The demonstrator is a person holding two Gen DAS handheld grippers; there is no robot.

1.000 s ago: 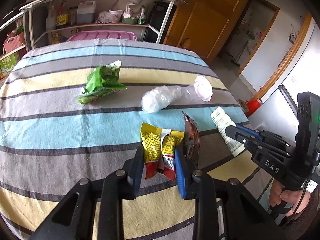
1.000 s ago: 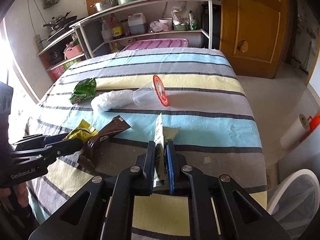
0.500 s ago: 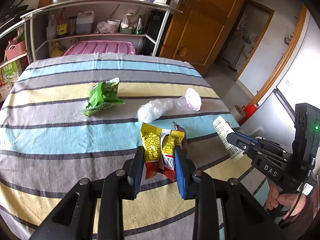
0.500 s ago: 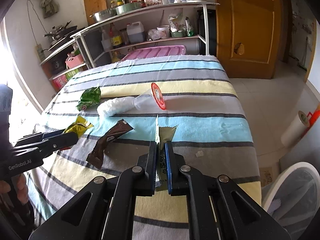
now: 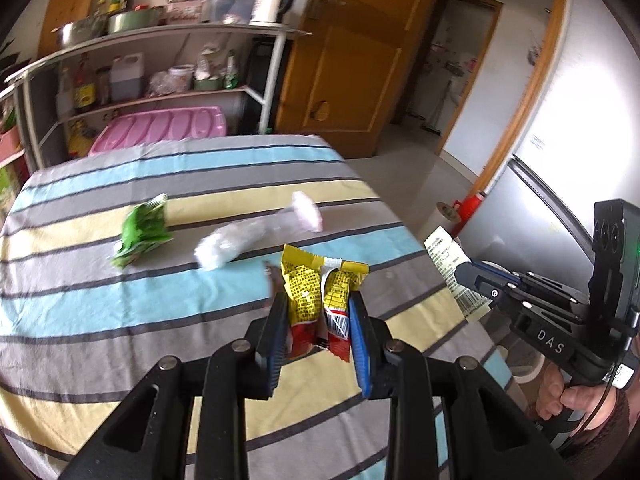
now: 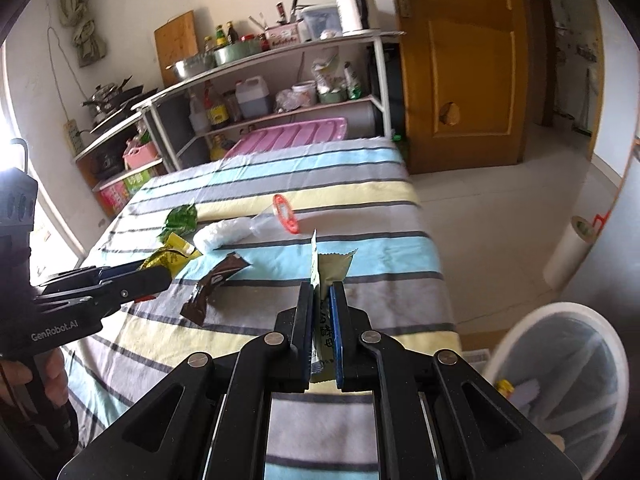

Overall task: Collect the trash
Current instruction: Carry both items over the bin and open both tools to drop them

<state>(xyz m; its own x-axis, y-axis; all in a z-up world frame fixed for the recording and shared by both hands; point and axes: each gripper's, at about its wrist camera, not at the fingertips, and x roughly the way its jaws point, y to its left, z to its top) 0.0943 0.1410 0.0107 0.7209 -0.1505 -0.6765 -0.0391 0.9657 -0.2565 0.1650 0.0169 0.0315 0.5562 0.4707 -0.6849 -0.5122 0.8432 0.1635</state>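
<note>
My left gripper (image 5: 319, 312) is shut on a yellow and red snack wrapper (image 5: 320, 296) and holds it above the striped table (image 5: 120, 320). My right gripper (image 6: 321, 300) is shut on a pale green wrapper (image 6: 330, 268), also lifted; that wrapper also shows in the left wrist view (image 5: 450, 268). On the table lie a green wrapper (image 5: 142, 234), a crumpled clear plastic cup with a red-rimmed lid (image 6: 256, 228) and a brown wrapper (image 6: 214, 282). A white trash bin (image 6: 560, 384) stands on the floor at the right.
A shelf rack (image 6: 280, 92) with bottles, pots and a pink tray stands behind the table. A wooden door (image 6: 460, 60) is at the back right. A paper roll (image 6: 568, 252) and a red object (image 5: 468, 206) are on the floor.
Both grippers have risen and pulled back from the table with their wrappers. The right view has swung right, bringing the white bin further into view.
</note>
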